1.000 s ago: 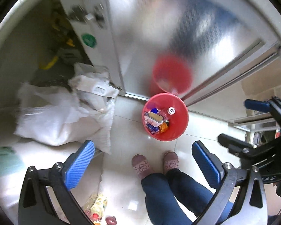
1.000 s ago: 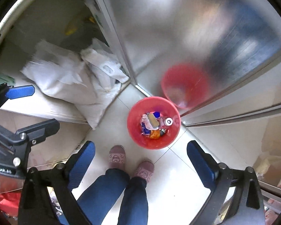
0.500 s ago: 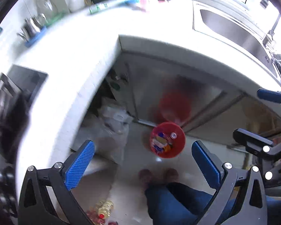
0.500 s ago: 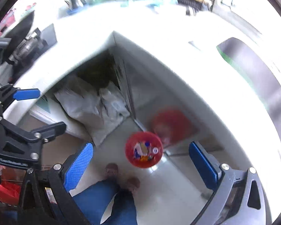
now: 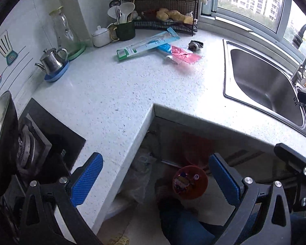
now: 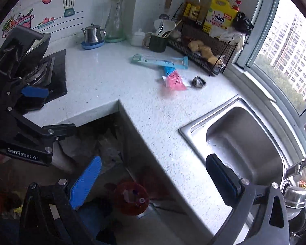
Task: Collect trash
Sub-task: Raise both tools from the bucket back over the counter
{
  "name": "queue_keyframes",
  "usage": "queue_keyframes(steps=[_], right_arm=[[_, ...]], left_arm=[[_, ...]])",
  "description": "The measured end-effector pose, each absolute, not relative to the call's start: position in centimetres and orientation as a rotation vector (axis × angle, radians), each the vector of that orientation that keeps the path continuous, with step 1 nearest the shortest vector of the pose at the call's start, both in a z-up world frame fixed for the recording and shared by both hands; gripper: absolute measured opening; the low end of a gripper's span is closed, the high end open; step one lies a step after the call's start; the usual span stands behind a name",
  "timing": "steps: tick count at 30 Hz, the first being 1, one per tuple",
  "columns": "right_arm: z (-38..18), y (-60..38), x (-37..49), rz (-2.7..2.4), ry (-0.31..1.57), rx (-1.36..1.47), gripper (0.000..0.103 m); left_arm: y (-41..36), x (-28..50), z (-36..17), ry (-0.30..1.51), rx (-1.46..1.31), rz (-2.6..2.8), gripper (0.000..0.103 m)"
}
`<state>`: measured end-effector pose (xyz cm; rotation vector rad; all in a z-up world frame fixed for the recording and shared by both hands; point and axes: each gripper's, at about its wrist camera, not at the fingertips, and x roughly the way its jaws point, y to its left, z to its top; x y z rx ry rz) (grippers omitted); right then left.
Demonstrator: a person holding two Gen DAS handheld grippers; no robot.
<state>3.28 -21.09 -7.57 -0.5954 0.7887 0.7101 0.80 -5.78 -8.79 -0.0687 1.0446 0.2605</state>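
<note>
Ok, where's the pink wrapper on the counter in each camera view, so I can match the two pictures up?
Left wrist: the pink wrapper lies upper centre, left of the sink, below the wire rack.
Right wrist: the pink wrapper lies centre, above and left of the sink.
Shared landmark: the long blue-green package right beside it.

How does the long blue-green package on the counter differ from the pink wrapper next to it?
The long blue-green package is a stiff-looking, narrow strip with a green end; the pink wrapper is shorter, broader and looks limp. The package lies nearer the black wire rack, the wrapper nearer the sink. Both lie flat on the white counter, ungripped.
</note>
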Motion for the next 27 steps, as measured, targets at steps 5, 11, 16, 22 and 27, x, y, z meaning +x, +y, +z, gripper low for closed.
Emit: queue_keyframes(steps=[5, 11, 16, 22, 27], right_arm=[[-6.7, -19.7, 6.4, 0.653, 0.754, -0.585, 0.102], [-6.2, -17.5, 11.5, 0.602, 0.812, -0.517, 0.102], [-6.9, -14.7, 15.0, 0.595, 0.854, -0.516, 0.102], [-7.2, -11.9, 18.2, 0.595, 0.883, -0.494, 0.102], [-7.9, -9.5, 20.7, 0.578, 0.903, -0.534, 0.102]], left_arm=[[-4.1, 3.7, -7.3, 1.012, 0.004, 0.247, 0.103], [-1.1, 8.6, -7.4, 1.017, 0.034, 0.204, 0.103], [1.6, 13.1, -7.1, 1.021, 0.023, 0.133, 0.103], [4.3, 17.4, -7.5, 1.053, 0.019, 0.108, 0.103], [6.6, 20.3, -7.7, 1.08, -0.008, 0.045, 0.103]])
